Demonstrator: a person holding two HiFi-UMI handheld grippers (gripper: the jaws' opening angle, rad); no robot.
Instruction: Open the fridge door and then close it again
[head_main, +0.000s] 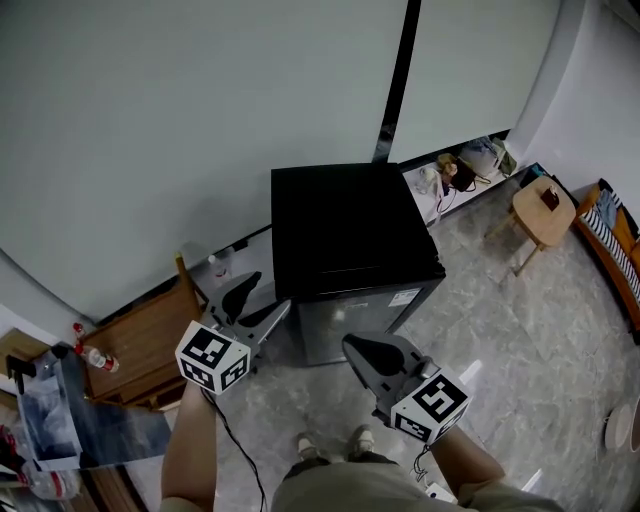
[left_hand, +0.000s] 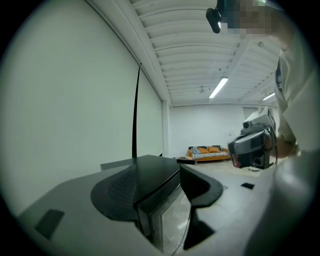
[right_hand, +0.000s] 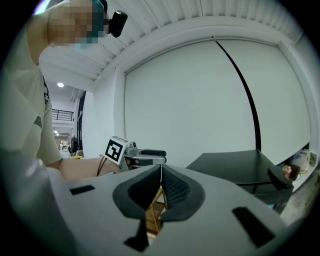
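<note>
Head view: black fridge (head_main: 350, 260) on floor by wall, door shut.
Left gripper view: left tool (left_hand: 162, 195) wide apart, door edge between jaws, ungripped. I'd push deeper before squeezing.
Right gripper view: right tool (right_hand: 160, 192) closed, empty.

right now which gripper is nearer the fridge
Left. The left gripper is at the fridge's front left corner, its open jaws framing the corner edge. The right gripper, shut, is out in front, set further back.

Fridge door (head_main: 345, 325) label (head_main: 403, 297) print too small; sofa (head_main: 612, 245) partly beyond right edge.
</note>
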